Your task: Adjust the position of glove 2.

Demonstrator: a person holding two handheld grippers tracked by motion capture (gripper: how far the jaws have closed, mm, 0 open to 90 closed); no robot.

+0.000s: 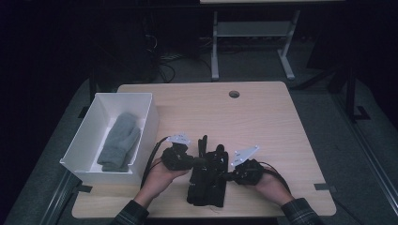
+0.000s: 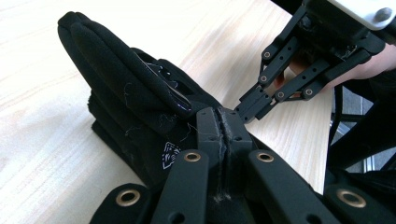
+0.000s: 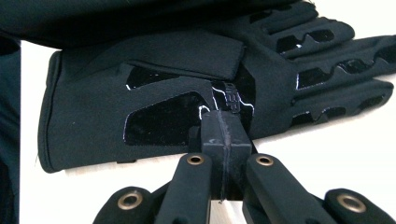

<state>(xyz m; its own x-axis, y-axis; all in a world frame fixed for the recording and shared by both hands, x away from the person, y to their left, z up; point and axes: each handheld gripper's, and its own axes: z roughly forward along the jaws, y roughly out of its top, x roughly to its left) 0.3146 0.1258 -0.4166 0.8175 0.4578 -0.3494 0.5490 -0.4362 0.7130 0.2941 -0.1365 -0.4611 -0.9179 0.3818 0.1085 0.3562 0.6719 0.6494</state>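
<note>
Both pairs of jaws were clenched tight. The left gripper (image 2: 223,122) had pinched a fold of the black glove (image 2: 126,98), with fabric visibly caught between its pads, while the right gripper (image 3: 224,135) met the same glove (image 3: 154,88) at its near edge, pressed shut, though whether cloth lay between its pads could not be told. The glove lay on the table (image 1: 263,112) near its front edge, between the two hands.

Left of it stood the white box (image 1: 90,121) holding a grey mitten (image 1: 119,140). The pinch on thin fabric looked shallow, so a lift might have let the glove slip free, or it might have sagged and snagged the box wall.

Counted: two grippers, one black glove, possibly a second beneath, one box, one grey mitten.
</note>
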